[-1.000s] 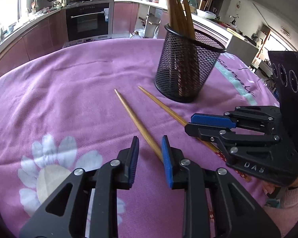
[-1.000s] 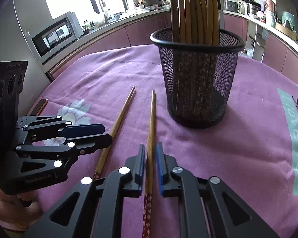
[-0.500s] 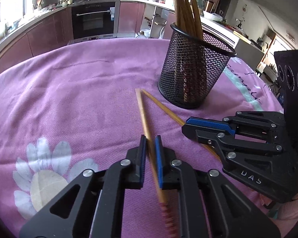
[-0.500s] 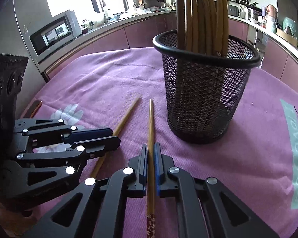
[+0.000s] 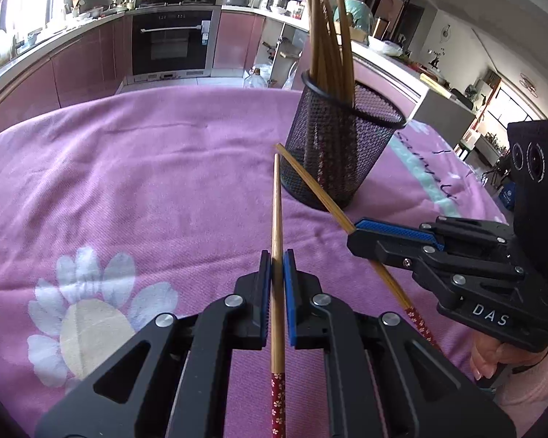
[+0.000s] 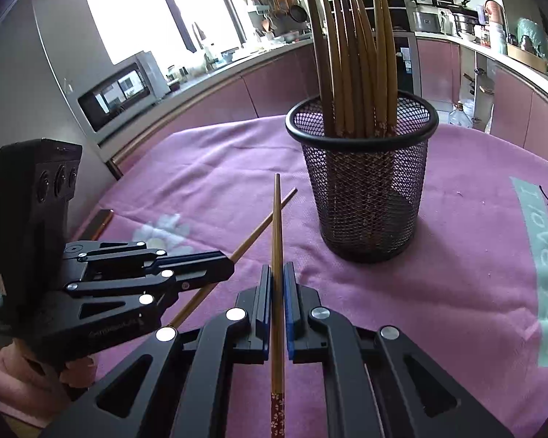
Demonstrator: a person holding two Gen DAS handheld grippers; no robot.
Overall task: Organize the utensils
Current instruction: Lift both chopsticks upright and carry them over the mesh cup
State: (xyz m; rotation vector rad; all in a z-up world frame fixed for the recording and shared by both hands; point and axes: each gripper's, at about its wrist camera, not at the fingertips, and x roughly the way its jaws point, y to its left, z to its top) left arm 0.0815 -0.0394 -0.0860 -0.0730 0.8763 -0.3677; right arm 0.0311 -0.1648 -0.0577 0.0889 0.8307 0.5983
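A black mesh cup (image 5: 341,146) (image 6: 365,182) stands on the purple cloth and holds several wooden chopsticks upright. My left gripper (image 5: 277,259) is shut on a wooden chopstick (image 5: 277,211) with a red patterned end, lifted off the cloth and pointing toward the cup. My right gripper (image 6: 277,270) is shut on a second such chopstick (image 6: 276,219), also lifted. In the left wrist view the right gripper (image 5: 358,230) sits to the right, its chopstick (image 5: 310,182) slanting toward the cup's base. In the right wrist view the left gripper (image 6: 226,266) sits at the left with its chopstick (image 6: 259,226).
The table is covered by a purple cloth (image 5: 146,182) with a white flower print (image 5: 87,314) and a teal lettered band (image 6: 540,255). Kitchen cabinets, an oven (image 5: 171,43) and a microwave (image 6: 120,91) ring the table.
Both grippers have closed on their chopsticks and lifted them off the cloth. The left gripper was open a second ago. The cup now looks lower and farther.
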